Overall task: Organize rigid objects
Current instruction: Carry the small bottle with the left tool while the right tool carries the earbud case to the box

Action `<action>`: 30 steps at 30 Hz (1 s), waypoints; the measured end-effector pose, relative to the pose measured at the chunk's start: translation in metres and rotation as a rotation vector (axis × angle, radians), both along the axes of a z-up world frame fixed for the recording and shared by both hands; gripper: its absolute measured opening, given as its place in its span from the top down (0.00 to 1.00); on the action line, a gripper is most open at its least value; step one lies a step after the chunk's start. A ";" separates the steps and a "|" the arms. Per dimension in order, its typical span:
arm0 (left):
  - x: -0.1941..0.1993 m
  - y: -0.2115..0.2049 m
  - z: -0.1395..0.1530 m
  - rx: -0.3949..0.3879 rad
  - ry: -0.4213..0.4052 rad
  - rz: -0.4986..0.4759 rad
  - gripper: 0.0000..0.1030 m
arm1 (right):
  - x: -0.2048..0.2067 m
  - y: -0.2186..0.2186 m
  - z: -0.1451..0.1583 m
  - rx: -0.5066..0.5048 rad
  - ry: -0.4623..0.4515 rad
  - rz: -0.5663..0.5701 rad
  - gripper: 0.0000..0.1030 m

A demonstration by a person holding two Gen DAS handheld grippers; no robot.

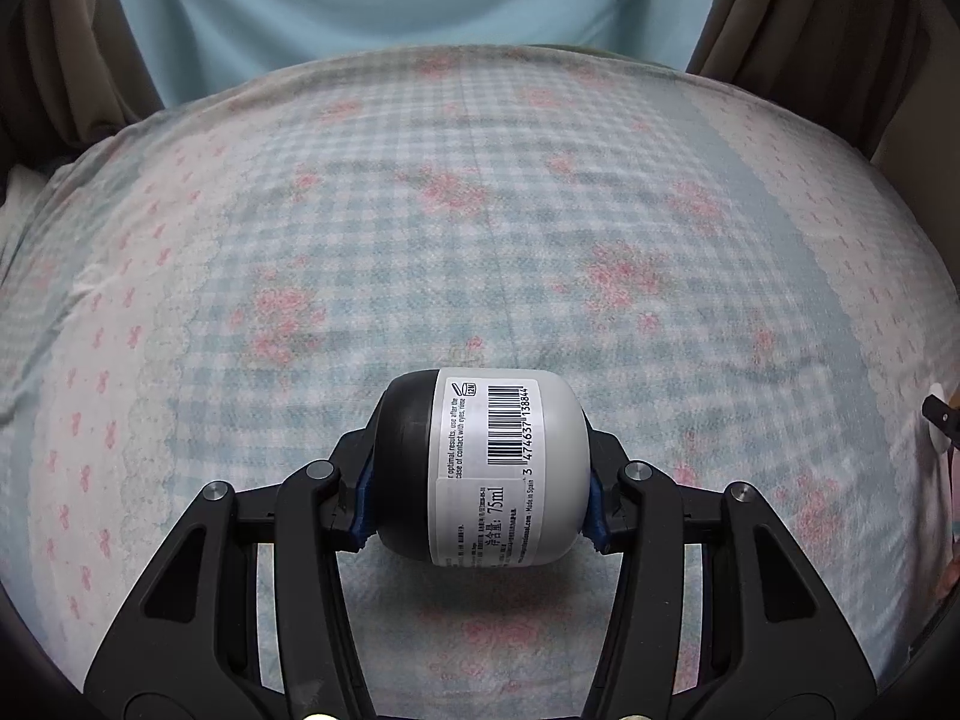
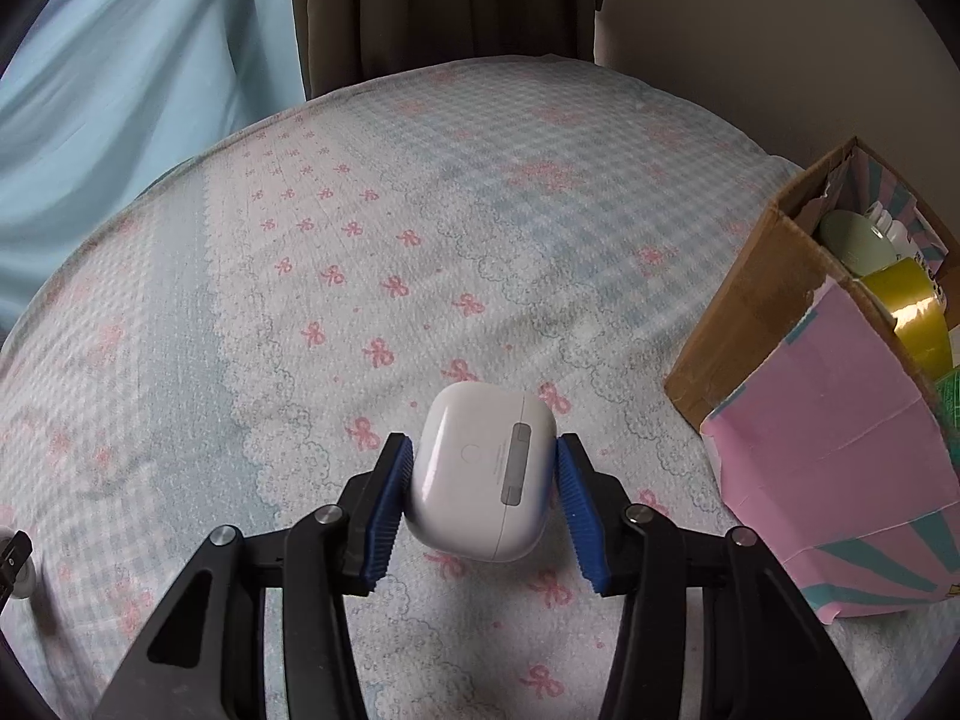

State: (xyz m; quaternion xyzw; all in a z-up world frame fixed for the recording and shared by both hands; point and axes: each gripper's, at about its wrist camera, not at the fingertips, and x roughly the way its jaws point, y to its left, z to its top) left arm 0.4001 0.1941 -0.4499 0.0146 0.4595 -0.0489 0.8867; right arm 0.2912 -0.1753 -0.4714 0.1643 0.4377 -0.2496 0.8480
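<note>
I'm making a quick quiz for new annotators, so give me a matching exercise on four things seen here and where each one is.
Things:
1. small bottle
2. earbud case
3. gold tape roll
4. cardboard box

Places:
A. inside the box
B. clamped in the right hand-held gripper
C. standing on the bedsheet, at the right
D. clamped sideways in the left hand-held gripper

Pairs: 1-D, 2-B, 3-A, 4-C

Bedsheet [image 1: 480,228] is blue-white gingham with pink bows. Bottle [image 1: 483,471] is white with a black cap, case [image 2: 480,468] white, box [image 2: 834,456] pink and teal.
</note>
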 end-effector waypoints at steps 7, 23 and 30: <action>-0.017 -0.020 0.039 -0.003 -0.013 -0.009 0.54 | -0.014 -0.005 0.034 0.023 -0.027 0.007 0.56; -0.085 -0.131 0.178 -0.016 -0.044 -0.115 0.54 | -0.076 -0.054 0.169 0.081 -0.092 0.154 0.56; -0.125 -0.215 0.223 -0.032 -0.072 -0.179 0.54 | -0.114 -0.110 0.209 0.071 -0.101 0.207 0.56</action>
